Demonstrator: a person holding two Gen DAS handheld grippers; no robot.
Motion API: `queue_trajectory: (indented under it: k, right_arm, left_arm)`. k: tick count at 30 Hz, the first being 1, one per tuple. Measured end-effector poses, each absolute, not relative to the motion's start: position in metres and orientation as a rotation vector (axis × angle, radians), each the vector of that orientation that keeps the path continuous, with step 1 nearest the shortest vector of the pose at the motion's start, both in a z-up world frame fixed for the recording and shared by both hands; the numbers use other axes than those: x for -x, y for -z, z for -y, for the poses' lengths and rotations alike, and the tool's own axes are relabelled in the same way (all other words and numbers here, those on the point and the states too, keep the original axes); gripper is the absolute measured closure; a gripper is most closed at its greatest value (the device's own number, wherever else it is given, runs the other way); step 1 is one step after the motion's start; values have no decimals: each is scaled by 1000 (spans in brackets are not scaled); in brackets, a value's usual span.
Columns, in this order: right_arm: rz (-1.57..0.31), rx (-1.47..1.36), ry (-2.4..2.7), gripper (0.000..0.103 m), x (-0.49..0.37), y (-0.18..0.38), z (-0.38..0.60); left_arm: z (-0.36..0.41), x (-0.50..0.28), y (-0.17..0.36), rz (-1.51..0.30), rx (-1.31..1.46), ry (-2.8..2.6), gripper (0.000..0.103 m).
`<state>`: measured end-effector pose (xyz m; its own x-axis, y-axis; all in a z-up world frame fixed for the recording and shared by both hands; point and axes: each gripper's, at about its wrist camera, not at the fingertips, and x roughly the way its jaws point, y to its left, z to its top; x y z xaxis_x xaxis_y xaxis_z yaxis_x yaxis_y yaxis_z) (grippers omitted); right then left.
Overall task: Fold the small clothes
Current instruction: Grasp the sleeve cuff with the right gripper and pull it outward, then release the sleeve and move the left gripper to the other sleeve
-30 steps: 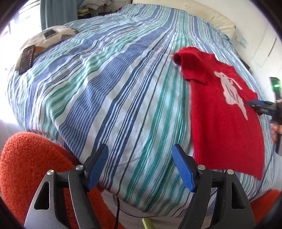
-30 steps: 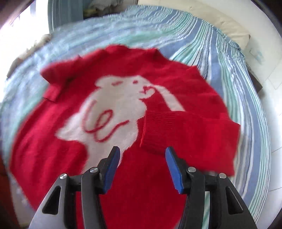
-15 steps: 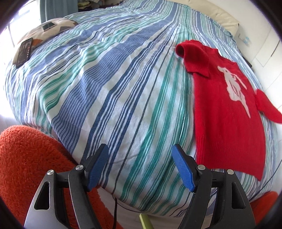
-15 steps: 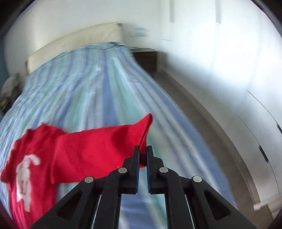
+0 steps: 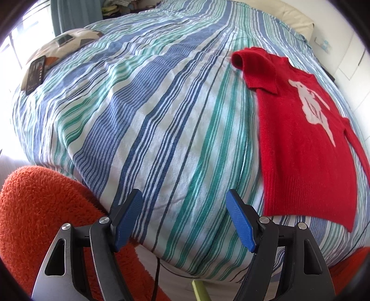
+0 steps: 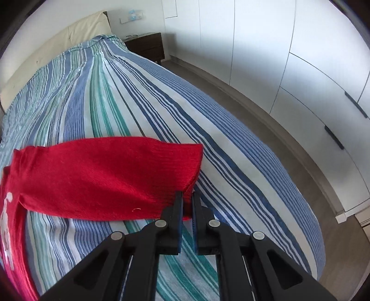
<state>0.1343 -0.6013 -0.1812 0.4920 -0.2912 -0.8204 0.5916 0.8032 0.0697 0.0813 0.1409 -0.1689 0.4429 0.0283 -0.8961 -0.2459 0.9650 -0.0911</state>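
Right tool [image 6: 187, 203] clenched on sleeve cuff [image 6: 185, 185] of red sweater [image 5: 300, 143], sleeve stretched out over striped bed [image 6: 115, 92], frame centre-left. Left tool [image 5: 185, 220] released, empty, bottom of frame. Risk: thin pinch on cuff edge slips; pull drags sweater body askew.

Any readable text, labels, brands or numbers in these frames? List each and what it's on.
None readable.
Dark phone-like device on the patterned cushion: screen shows rows of marks, too small and blurred to read.
Red knitted sweater: white animal figure only, no lettering visible.
White wall plate above the dark bedside table: blue marks, illegible.
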Motion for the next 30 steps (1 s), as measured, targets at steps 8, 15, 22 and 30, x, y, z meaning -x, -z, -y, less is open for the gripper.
queue_trajectory:
  k: [8, 15, 22, 30]
  right_arm:
    - [-908, -344, 579, 97, -122, 179, 601]
    - [-862, -410, 651, 41, -87, 170, 604]
    - [-731, -439, 633, 39, -22, 131, 585]
    - [-634, -253, 398, 28, 20, 97, 471]
  left_arm:
    - [-144, -81, 172, -1110, 234, -166, 26]
    - [-145, -80, 170, -1102, 244, -154, 26]
    - [-145, -80, 169, -1093, 245, -158, 24]
    - [-140, -80, 170, -1098, 213, -155, 21]
